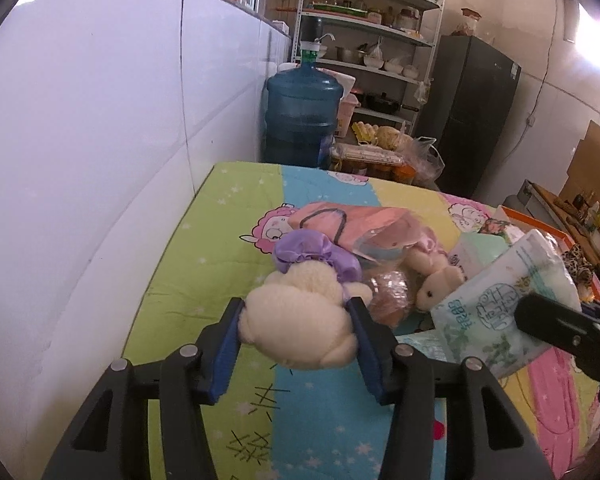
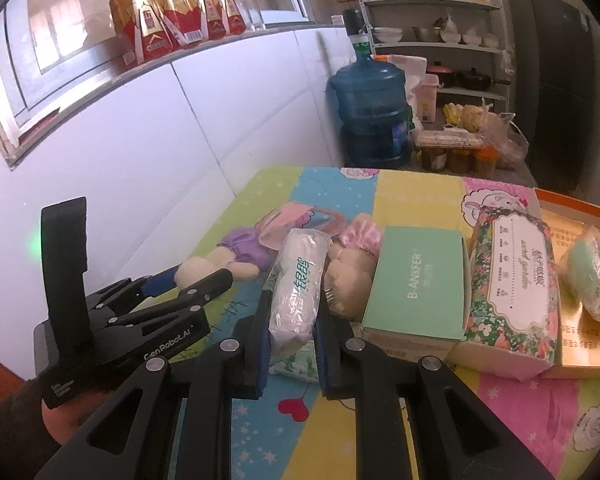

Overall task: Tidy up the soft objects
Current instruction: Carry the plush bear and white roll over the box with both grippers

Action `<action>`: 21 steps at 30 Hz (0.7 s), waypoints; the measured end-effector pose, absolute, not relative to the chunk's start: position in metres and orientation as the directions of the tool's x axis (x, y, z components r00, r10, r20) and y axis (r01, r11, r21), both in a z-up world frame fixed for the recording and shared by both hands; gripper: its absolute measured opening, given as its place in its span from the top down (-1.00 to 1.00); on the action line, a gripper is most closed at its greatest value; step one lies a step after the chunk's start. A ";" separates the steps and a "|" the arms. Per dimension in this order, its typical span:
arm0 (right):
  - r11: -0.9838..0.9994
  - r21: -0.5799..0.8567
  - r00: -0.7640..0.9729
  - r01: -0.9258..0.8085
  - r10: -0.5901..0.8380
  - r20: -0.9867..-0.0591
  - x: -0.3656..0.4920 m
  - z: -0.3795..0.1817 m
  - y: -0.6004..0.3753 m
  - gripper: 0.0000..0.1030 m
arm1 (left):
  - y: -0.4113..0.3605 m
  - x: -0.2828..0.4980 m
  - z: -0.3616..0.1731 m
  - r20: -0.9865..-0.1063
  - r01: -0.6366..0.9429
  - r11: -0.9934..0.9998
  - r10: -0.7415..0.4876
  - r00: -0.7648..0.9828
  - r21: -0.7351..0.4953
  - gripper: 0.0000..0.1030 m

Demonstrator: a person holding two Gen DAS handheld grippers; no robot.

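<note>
Left wrist view: left gripper (image 1: 298, 320) clamps the cream plush toy in a purple satin dress (image 1: 300, 312); right gripper (image 2: 290, 320) pinches a clear-wrapped tissue pack (image 2: 298, 280) above the colourful cartoon-print quilt (image 1: 204, 248).

Fluffy plush rabbit (image 1: 300, 320), glossy plastic tissue pack (image 2: 298, 280), printed cloth cover (image 1: 188, 280).

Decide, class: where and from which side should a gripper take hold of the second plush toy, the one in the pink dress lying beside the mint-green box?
Probably its cream body, from above. The tissue pack and the mint-green box flank it, so only the top is free, and the plush should compress between the pads.
</note>
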State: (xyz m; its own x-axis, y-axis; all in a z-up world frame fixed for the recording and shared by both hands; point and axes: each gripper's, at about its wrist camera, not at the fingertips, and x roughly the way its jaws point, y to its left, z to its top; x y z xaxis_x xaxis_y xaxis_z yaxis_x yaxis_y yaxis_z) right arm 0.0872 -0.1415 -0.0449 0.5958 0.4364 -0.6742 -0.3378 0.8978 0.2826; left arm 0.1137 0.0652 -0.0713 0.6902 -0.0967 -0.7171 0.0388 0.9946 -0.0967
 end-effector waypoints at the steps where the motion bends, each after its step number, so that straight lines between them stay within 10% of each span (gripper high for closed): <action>1: 0.897 0.283 0.597 -0.338 0.437 -0.672 0.086 -0.044 -0.142 0.64 | 0.064 0.111 -0.069 -0.714 0.039 0.995 -0.094 0.694 -0.094 -0.01; 21: 0.912 0.269 0.684 -0.308 0.409 -0.604 0.055 0.007 -0.199 0.64 | -0.008 0.079 -0.008 -0.653 0.110 0.991 -0.135 0.745 -0.080 -0.01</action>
